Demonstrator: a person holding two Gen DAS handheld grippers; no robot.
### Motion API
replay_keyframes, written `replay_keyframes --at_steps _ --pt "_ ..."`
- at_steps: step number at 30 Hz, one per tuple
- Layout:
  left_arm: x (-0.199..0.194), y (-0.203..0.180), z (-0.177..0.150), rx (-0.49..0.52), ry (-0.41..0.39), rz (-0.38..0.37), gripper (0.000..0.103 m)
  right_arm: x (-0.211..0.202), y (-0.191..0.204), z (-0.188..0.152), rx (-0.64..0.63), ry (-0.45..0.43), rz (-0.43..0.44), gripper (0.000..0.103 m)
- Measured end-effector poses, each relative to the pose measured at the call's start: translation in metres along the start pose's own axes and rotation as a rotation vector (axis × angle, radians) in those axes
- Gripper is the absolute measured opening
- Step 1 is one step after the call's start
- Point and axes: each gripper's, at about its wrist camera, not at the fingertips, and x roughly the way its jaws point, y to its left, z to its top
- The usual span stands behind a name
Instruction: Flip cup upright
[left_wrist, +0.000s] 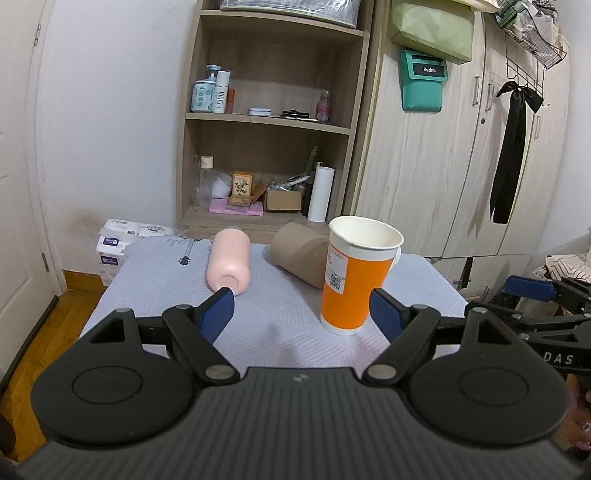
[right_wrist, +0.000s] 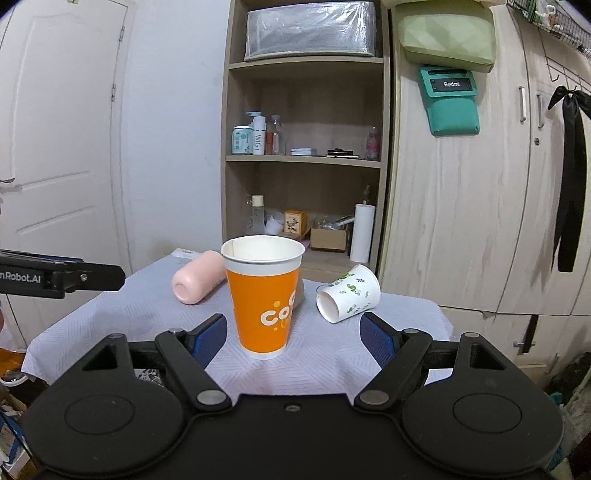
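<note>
An orange paper cup (left_wrist: 351, 280) stands upright, mouth up, on the cloth-covered table (left_wrist: 280, 325); it also shows in the right wrist view (right_wrist: 264, 299). My left gripper (left_wrist: 301, 314) is open and empty, with the cup just ahead of its right finger. My right gripper (right_wrist: 293, 338) is open and empty, the cup just ahead between its fingers, untouched. A white leaf-print paper cup (right_wrist: 347, 293) lies on its side to the right, mouth toward me. A pink cup (left_wrist: 229, 264) and a tan cup (left_wrist: 299, 254) lie on their sides behind.
A wooden shelf unit (left_wrist: 269, 122) with bottles and boxes stands behind the table. A wardrobe (left_wrist: 461, 147) is at the right, a white door (right_wrist: 62, 147) at the left. Tissue packs (left_wrist: 122, 240) sit on the floor by the table's far left corner.
</note>
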Motion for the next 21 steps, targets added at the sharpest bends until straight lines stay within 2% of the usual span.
replay_keyframes --at_steps 4,6,10,21 --pt "-0.0042 -0.0002 -0.0009 0.003 -0.007 0.019 0.09 -0.008 0.006 -0.0001 -0.015 -0.029 -0.014 0.101" --pt "-0.0059 -0.0007 -0.0017 0.003 -0.008 0.025 0.094 -0.0106 0.0059 0.0016 0.005 -0.029 -0.002 0.103" --pt "-0.008 -0.001 -0.0031 -0.002 -0.004 0.036 0.102 -0.0107 0.0109 0.0035 0.0 -0.018 -0.06 0.103" --pt "-0.0035 0.0013 -0.0032 -0.018 0.044 0.081 0.103 -0.0047 0.0095 0.0022 0.038 0.02 -0.098 0.103"
